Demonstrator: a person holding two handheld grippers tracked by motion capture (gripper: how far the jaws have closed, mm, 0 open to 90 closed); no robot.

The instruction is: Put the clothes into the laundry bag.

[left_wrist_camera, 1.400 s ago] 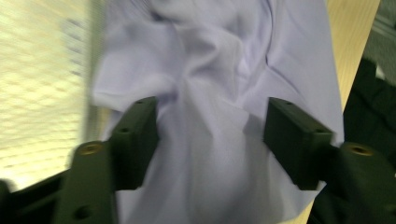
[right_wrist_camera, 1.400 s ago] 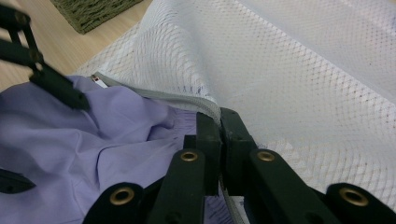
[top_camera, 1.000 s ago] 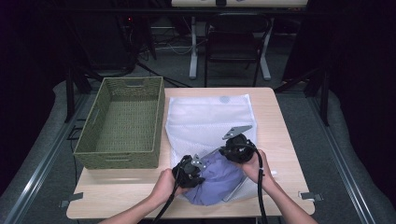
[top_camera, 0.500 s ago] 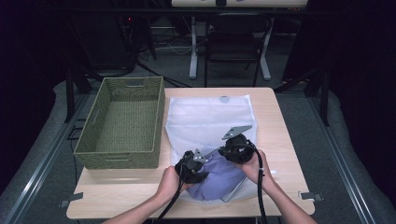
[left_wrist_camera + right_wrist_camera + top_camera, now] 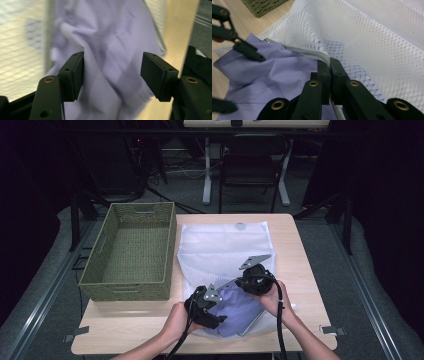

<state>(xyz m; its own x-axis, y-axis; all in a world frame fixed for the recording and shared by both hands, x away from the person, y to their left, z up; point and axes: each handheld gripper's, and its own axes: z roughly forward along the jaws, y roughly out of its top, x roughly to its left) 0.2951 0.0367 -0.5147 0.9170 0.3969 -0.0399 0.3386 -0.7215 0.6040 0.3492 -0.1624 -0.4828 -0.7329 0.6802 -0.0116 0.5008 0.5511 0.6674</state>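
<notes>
Spanning dark-floored room, pale wooden table (image 5: 300, 270) under mesh bag (image 5: 220, 250)

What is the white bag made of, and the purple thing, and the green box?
Bag: thin white mesh, probably synthetic; its holes show. Purple thing: soft matte woven cloth, judging by its creases. Green box: woven, likely grass or paper cord.

Lavender shirt (image 5: 235, 307), crumpled, half inside white mesh laundry bag (image 5: 225, 250); bag flat on table, zip edge lifted.

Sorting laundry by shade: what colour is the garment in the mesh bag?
Pale lavender garment, clearest in the right gripper view.
</notes>
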